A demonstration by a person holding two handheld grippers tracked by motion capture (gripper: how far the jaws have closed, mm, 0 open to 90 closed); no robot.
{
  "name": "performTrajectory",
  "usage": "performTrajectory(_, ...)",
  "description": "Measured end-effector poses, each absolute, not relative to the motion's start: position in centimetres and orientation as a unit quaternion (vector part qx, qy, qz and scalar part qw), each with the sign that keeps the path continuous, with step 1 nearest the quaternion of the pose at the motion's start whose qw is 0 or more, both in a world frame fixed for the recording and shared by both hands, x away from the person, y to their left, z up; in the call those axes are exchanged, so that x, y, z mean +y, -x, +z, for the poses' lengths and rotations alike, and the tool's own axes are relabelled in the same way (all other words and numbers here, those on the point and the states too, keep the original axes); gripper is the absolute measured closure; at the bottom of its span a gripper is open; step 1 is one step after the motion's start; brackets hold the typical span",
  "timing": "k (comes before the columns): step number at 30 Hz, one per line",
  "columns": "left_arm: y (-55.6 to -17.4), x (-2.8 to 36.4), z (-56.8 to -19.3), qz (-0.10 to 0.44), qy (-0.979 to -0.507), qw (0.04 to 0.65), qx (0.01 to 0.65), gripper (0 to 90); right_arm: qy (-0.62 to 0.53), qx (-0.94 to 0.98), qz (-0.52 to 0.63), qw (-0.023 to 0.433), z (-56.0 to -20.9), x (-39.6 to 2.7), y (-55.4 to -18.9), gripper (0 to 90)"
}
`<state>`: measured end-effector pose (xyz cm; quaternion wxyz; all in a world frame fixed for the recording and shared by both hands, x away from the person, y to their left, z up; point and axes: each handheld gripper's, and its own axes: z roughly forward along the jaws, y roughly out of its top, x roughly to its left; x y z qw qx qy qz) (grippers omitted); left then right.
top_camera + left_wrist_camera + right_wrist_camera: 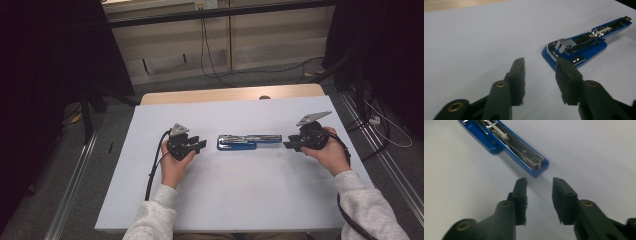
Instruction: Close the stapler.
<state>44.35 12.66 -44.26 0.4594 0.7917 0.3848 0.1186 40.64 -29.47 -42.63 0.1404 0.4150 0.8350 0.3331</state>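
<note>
Blue stapler [245,141] lying flat near the middle of the white table [240,195], long axis running left to right, swung fully open: wide base part at the left end, narrow chrome staple channel reaching toward the right.

Left gripper [200,145] resting low on the table just beside the stapler's left end, jaws apart with nothing between them; in the left gripper view the rounded blue end [554,53] sits just ahead of the right-hand jaw, not touching.

Right gripper [289,145] close to the stapler's right end, jaws likewise parted and empty; in the right gripper view the open tip of the channel [537,166] lies just ahead of the gap, a little off to its left.

Handling judgement: rigid body, metal inside plastic, moderately heavy for its size, not fragile. Glossy plastic and chrome likely slippery under the pads. Hinged in the middle, so free to fold or flop if lifted by one arm alone. Spring pusher and any staples in the exposed channel liable to snag.

Best holds, by judgement: across the long side walls of the blue base for the left; across the narrow channel arm near its tip for the right. Chrome top face best avoided.
</note>
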Motion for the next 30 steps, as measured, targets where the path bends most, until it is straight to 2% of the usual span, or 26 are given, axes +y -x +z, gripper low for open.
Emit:
performTrajectory(1, -44.5, 12.5, -44.3, 0.118, -0.794, 0.458, 0.383, 68.0, -0.420, 0.834, 0.330, 0.140, -42.7, -29.5, -40.7, 74.6)
performTrajectory(2, -44.7, 12.1, -44.4, 0.115, -0.797, 0.455, 0.379, 74.7, -0.428, 0.831, 0.323, 0.146, -42.9, -29.5, -40.7, 80.9)
performTrajectory(8, -45.3, 11.3, -44.7, 0.109, -0.805, 0.443, 0.380, 85.1, -0.428, 0.835, 0.314, 0.144, -43.5, -29.1, -40.9, 88.9)
performTrajectory(17, -45.7, 10.3, -45.4, 0.101, -0.814, 0.428, 0.379, 90.0, -0.432, 0.836, 0.309, 0.137, -44.4, -29.0, -41.0, 90.0)
performTrajectory(30, -46.3, 9.0, -46.0, 0.098, -0.826, 0.408, 0.376, 90.0, -0.434, 0.838, 0.304, 0.135, -44.9, -28.8, -41.3, 90.0)
